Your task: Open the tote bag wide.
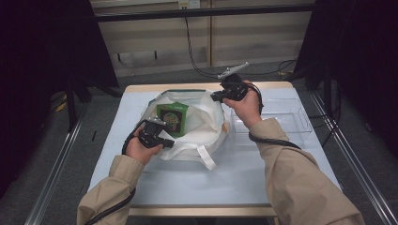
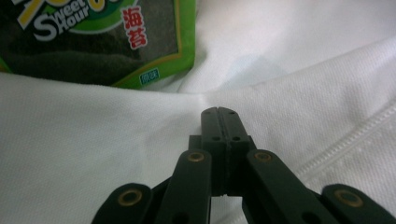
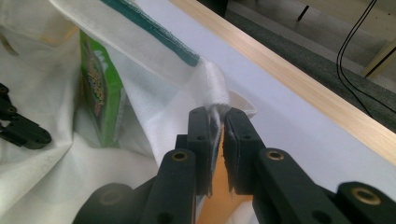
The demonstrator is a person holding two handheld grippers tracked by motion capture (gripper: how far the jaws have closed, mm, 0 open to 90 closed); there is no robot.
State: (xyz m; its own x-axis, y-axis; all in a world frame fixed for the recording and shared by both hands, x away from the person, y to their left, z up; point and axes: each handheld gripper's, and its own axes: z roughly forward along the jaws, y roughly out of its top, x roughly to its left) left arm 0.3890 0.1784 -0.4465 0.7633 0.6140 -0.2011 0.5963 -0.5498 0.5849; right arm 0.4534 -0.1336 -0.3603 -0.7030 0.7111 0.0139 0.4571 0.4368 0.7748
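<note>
White cloth bag lies mouth-up toward the far edge of the surface, around the middle of its width, with a green snack packet inside.

Left hand-held gripper: held at the bag's near-left rim, forearm in a tan sleeve coming from the near edge. Jaws fully together; in the left gripper view the left hand-held gripper has its tips at a crease of the white cloth, pinching the fabric there.

Right hand-held gripper: raised at the bag's far-right rim, hand curled over it, wrist bent toward the bag. Jaws nearly together, clamped on the bag's edge.

Right gripper view: right hand-held gripper with a fold of white fabric between the pads, a teal trim strip along the bag's mouth, the surface's wooden far edge.

High view: clear plastic tray just right of the bag.

Left gripper view: print on the packet, white and red lettering.
</note>
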